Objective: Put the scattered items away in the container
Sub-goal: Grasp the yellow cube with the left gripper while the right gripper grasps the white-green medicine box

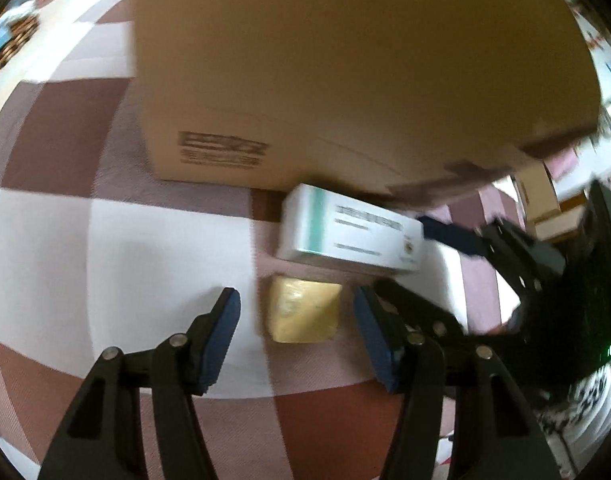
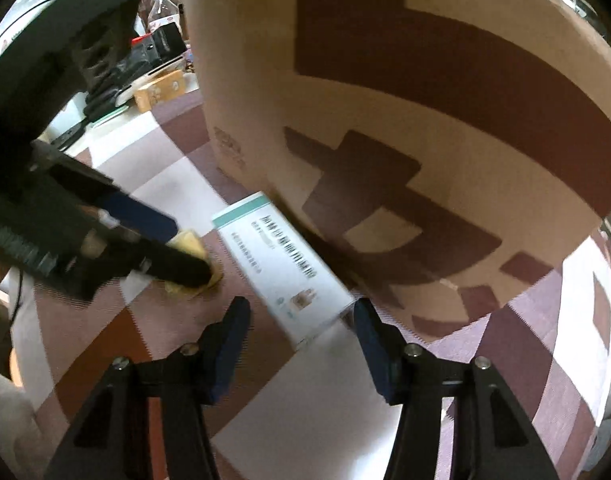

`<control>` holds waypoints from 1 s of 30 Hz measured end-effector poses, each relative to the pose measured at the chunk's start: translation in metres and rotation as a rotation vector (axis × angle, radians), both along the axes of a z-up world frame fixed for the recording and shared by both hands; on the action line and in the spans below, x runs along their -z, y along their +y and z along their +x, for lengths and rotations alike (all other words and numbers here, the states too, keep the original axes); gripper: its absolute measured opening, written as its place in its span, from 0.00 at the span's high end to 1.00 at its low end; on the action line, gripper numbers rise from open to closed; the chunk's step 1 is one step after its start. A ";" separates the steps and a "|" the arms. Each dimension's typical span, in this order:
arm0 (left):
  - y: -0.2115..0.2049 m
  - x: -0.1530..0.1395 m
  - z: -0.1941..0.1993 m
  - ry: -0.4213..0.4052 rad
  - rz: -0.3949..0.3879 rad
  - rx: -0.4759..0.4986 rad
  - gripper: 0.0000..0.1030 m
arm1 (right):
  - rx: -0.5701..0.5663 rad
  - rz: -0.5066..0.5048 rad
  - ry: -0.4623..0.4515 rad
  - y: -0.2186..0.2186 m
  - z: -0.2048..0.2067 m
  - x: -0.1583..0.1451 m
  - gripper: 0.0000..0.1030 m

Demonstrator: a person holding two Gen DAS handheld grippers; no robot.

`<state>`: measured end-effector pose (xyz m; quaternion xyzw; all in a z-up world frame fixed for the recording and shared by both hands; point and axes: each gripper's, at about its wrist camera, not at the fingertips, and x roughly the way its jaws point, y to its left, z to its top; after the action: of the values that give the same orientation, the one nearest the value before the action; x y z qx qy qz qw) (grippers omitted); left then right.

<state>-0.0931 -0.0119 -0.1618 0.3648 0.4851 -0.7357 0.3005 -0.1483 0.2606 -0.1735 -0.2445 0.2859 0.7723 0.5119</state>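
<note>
A small yellow packet [image 1: 305, 312] lies on the checked tablecloth, between the fingers of my left gripper [image 1: 296, 300]. The jaws are open, with a gap on each side of the packet. Just beyond it lies a white carton with a teal stripe [image 1: 345, 236], close to the foot of a big cardboard box [image 1: 325, 80]. My right gripper [image 2: 301, 308] is open around the near end of the white carton [image 2: 281, 264]; the carton's corner is at the right pad and there is a gap at the left pad. The cardboard box [image 2: 385, 80] fills the view behind. The left gripper's fingers [image 2: 177, 268] straddle the yellow packet [image 2: 193, 240].
The checked maroon and white tablecloth [image 1: 125, 240] covers the table. At the back left in the right wrist view stand a water bottle [image 2: 161, 8], a black device [image 2: 157, 52] and a small tan carton [image 2: 161, 88]. Another cardboard carton [image 1: 537, 200] stands at the right.
</note>
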 end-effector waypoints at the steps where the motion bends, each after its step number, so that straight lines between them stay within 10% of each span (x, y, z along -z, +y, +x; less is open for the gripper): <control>1: 0.002 0.000 -0.005 -0.005 -0.008 0.021 0.42 | -0.006 -0.001 -0.002 0.007 0.001 0.002 0.46; 14: 0.000 0.008 -0.002 -0.023 -0.033 0.063 0.65 | -0.107 -0.007 0.016 0.013 -0.009 0.009 0.57; 30: -0.002 -0.003 0.036 -0.092 0.047 0.074 0.65 | 0.156 -0.350 0.216 -0.032 0.013 -0.024 0.59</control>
<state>-0.0573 -0.0139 -0.1585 0.4230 0.4740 -0.7172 0.2864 -0.1354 0.2284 -0.1497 -0.2225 0.4869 0.6908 0.4861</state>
